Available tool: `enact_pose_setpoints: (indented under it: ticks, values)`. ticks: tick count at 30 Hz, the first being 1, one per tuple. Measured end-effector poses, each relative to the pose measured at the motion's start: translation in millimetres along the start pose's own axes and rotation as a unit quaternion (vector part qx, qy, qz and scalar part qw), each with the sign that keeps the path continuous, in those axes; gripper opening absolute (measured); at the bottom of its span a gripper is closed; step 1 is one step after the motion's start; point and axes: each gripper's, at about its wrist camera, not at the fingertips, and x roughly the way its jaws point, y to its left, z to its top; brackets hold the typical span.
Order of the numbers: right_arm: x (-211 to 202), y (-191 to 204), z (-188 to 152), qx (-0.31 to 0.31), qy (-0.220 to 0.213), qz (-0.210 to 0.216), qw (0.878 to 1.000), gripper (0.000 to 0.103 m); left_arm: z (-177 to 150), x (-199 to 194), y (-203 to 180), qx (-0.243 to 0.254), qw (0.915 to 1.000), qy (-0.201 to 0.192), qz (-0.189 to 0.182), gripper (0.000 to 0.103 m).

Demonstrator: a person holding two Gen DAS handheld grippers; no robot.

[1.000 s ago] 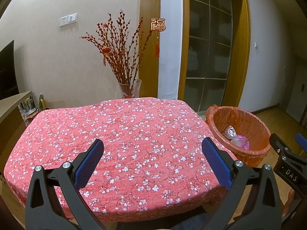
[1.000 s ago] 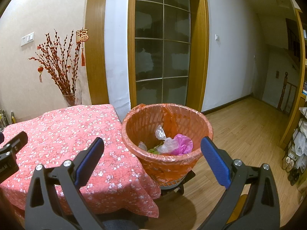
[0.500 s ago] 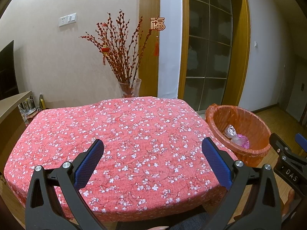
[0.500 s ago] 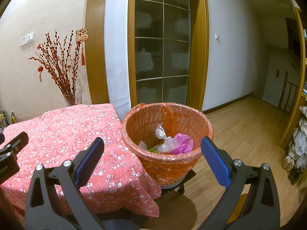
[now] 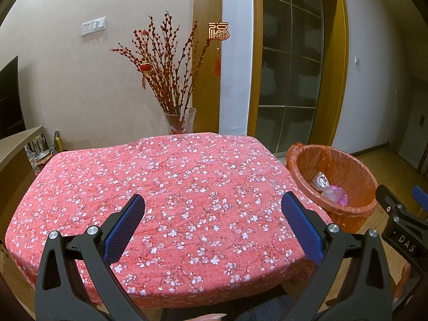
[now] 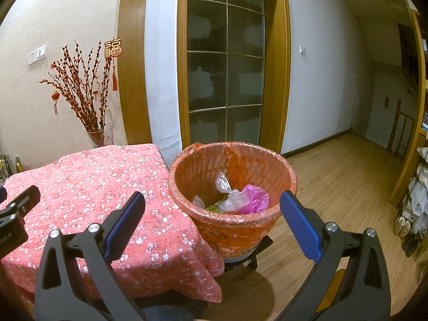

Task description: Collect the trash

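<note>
An orange-lined trash basket [image 6: 232, 160] [image 5: 302, 157] stands on the floor at the table's right edge. Inside it lie a clear plastic bag [image 6: 230, 195] [image 5: 322, 183] and a pink bag [image 6: 255, 198] [image 5: 338, 196]. My left gripper [image 5: 214, 208] hangs open over the near half of the red floral tablecloth [image 5: 165, 176], nothing between its blue pads. Open too, my right gripper [image 6: 212, 208] hovers in front of the basket, its fingers empty. No loose trash shows on the cloth.
A glass vase with red branches [image 5: 179, 123] stands behind the table against the wall. A wooden cabinet [image 5: 16, 155] is at the left. A glass door [image 6: 224, 80] is behind the basket. Wooden floor [image 6: 345, 176] stretches right, with a rack of bags [image 6: 417, 200] at the edge.
Both views have shifted only slightly; the table and basket sit a touch lower or farther in frame. Both grippers stay open and empty.
</note>
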Motion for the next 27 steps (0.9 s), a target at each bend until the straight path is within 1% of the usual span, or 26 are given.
enact_pose_setpoints:
  ticks: [17,27]
  values:
    - [-1.0,1.1,-8.6,0.002,0.004,-0.002,1.0,0.098,-0.5,0.7,0.0,-0.001,1.0,0.003,0.001,0.101]
    - [-0.5,4.5,-7.9,0.001,0.008,-0.003,1.0,0.098,-0.4,2.1,2.0,-0.006,0.9999,0.008,-0.003,0.101]
